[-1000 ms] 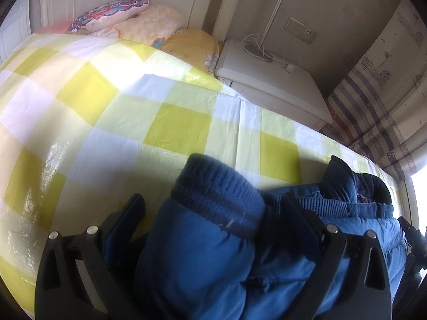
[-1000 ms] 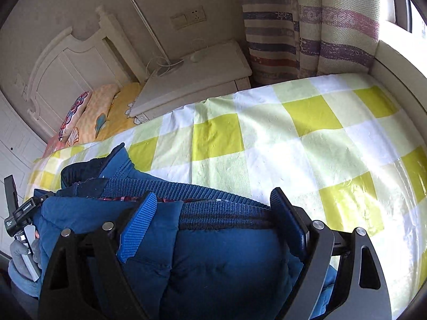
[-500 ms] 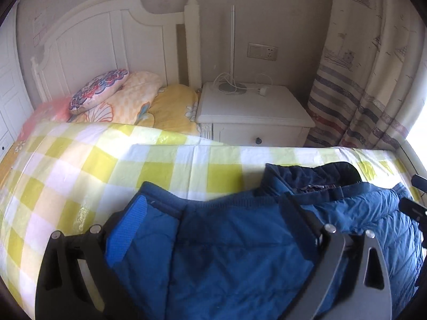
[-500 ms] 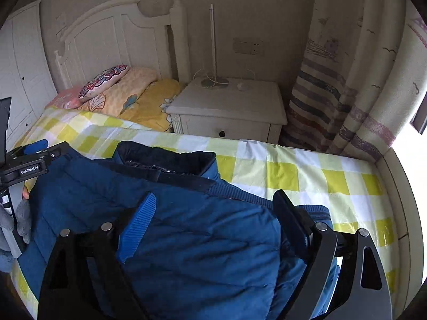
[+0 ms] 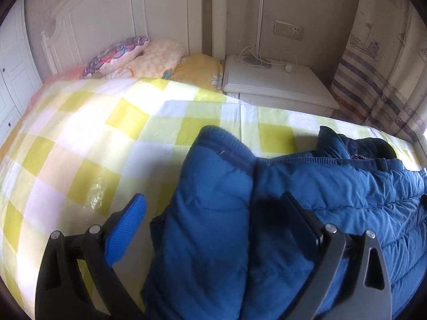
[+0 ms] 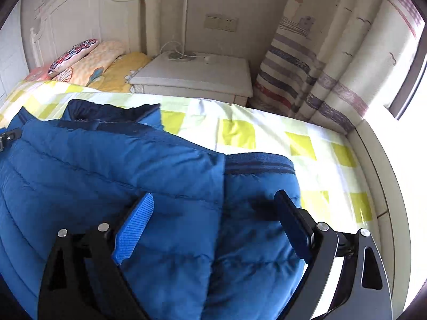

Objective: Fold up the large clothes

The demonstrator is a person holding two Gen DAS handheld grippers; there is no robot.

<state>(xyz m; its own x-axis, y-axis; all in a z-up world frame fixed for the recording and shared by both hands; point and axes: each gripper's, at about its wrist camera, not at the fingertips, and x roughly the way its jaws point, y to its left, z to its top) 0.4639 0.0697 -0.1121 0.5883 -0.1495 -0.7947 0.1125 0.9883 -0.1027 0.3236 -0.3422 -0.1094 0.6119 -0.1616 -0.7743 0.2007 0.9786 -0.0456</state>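
A blue puffer jacket lies on the yellow-and-white checked bed cover, its dark collar toward the headboard. One sleeve, ribbed cuff foremost, lies folded along the jacket's left side under my left gripper. That gripper stands open, its left pad over bare cover. The other sleeve, with its cuff, lies on the right side below my right gripper. The right jaws are wide apart above the fabric and do not press it.
Pillows lie against the white headboard. A white nightstand with a lamp pole stands past the bed. Striped curtains hang at the right. A raised ledge borders the bed's right side.
Both grippers drew back and rose from the jacket, and the headboard and nightstand came into view. The left sleeve no longer fills the left jaws; the left pad is bare. Right jaws widened slightly.
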